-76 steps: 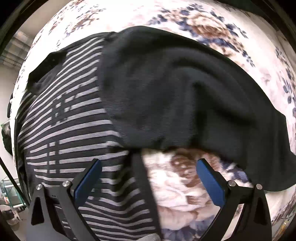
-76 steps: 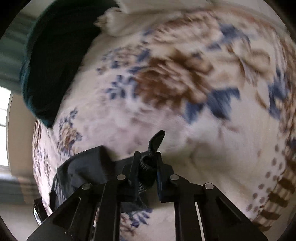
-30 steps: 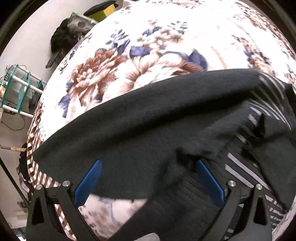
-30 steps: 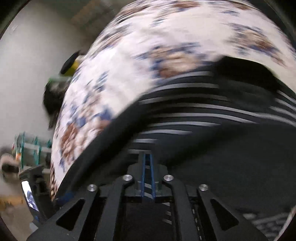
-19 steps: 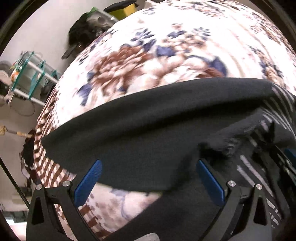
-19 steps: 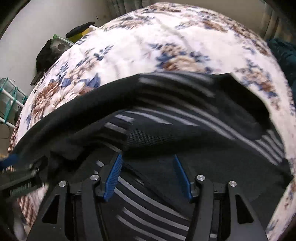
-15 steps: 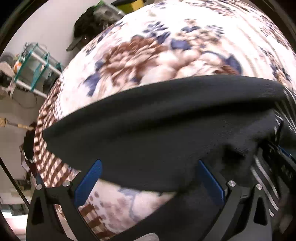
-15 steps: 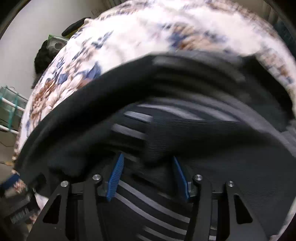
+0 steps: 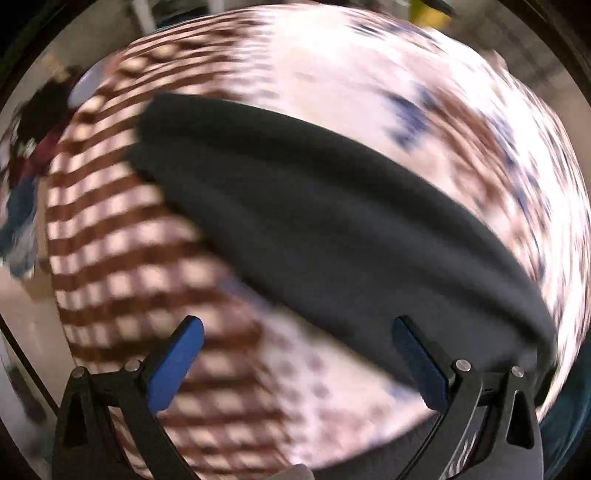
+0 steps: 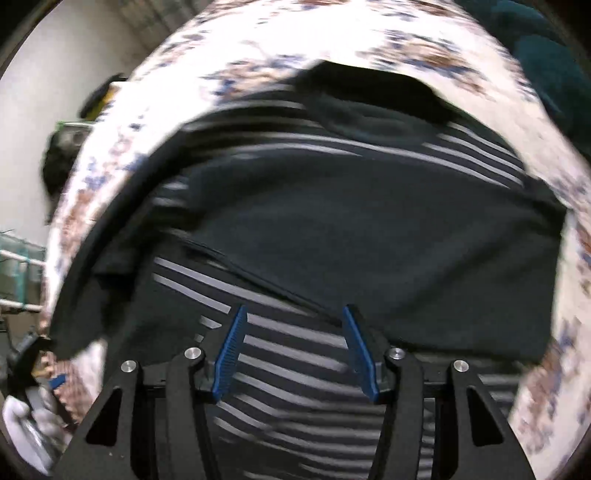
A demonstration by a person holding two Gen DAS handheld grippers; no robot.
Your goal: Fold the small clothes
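One bed fills both views, covered by a floral blanket (image 10: 369, 33) in cream, brown and blue; toward the left of the left wrist view the print turns to brown checks (image 9: 122, 229).

On the blanket lies the garment: a dark striped top (image 10: 295, 343), black with thin grey stripes. A plain black panel (image 10: 388, 240) of it is folded across the striped part, its edge running diagonally just above the right gripper. A black collar or sleeve end (image 10: 369, 96) sits at the far side of the top, against the floral print. In the left wrist view only the plain black cloth (image 9: 332, 229) shows, as a wide band across the blanket; heavy blur.

Beyond the top, upper right of the right wrist view, a dark teal cloth (image 10: 546, 59).

Right gripper (image 10: 295, 347): directly over the striped part, jaws spread partway, just been opening, nothing pinched between the blue pads (image 10: 231, 350).

Left gripper (image 9: 295, 362): jaws spread wide, empty; the black cloth's near edge passes behind the right-hand pad, blanket behind the other.

A gloved hand (image 10: 26, 428) shows left of the top, at the bed's edge.
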